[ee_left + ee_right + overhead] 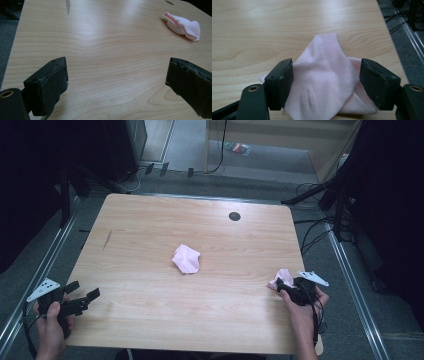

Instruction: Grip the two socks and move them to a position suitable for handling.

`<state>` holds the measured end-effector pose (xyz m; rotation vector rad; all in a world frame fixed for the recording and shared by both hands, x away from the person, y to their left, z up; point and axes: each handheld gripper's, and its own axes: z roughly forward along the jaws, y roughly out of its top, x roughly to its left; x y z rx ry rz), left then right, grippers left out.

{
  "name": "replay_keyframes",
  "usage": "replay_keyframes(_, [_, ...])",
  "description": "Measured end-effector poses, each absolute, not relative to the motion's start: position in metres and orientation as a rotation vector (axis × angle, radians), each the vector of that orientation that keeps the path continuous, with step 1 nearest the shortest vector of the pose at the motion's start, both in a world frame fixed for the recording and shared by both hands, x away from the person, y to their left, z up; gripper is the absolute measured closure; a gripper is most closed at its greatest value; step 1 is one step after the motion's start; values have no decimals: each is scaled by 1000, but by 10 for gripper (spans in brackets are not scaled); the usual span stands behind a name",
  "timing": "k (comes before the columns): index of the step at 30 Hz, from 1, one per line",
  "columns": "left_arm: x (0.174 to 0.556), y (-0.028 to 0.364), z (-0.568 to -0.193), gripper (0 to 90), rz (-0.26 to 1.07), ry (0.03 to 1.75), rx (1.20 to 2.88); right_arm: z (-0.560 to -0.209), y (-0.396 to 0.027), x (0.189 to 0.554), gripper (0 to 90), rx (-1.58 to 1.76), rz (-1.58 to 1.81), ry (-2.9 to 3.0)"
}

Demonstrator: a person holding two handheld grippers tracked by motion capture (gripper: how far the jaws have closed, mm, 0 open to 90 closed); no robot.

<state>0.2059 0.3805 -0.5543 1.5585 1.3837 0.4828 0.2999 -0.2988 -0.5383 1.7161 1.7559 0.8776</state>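
A wooden table (150, 230) with a dark round hole (234, 216); cables (312, 232) on the floor.

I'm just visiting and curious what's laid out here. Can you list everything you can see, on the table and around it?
Table: one, light wood, fills the middle of the high view.
Pink socks: two; one crumpled at the table's centre, one at the right edge between the right gripper's jaws.
Round dark hole: one, near the table's far edge.
Dark streak: one, on the table's left part.
Cables: several, black, on the grey floor to the right.
Small colourful thing: one, on the floor beyond the table; too small to identify.
Left gripper: black, jaws wide apart, at the near left corner, nothing between them.
Right gripper: black, jaws either side of the sock.
Hands: two, left and right, each holding a gripper.
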Motion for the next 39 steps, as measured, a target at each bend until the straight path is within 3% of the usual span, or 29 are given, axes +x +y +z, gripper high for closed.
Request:
replay_keyframes(5, [206,381,-554,39,483,1385,1559,-546,-298,299,359,1709,864,1750])
replay_keyframes(10, [206,381,-554,39,485,1385,1559,-549,-303,294,565,1672,893,1738])
replay_keyframes(18, [205,377,-553,39,547,1419,1558,-548,-304,293,765,1679,928,1742])
replay_keyframes(30, [207,373,-547,39,543,1416,1577,-531,-317,282,793,1727,1053,1661])
replay_keyframes(39, [210,341,-532,39,535,1336,1614,-506,-299,268,792,1669,1107,1669])
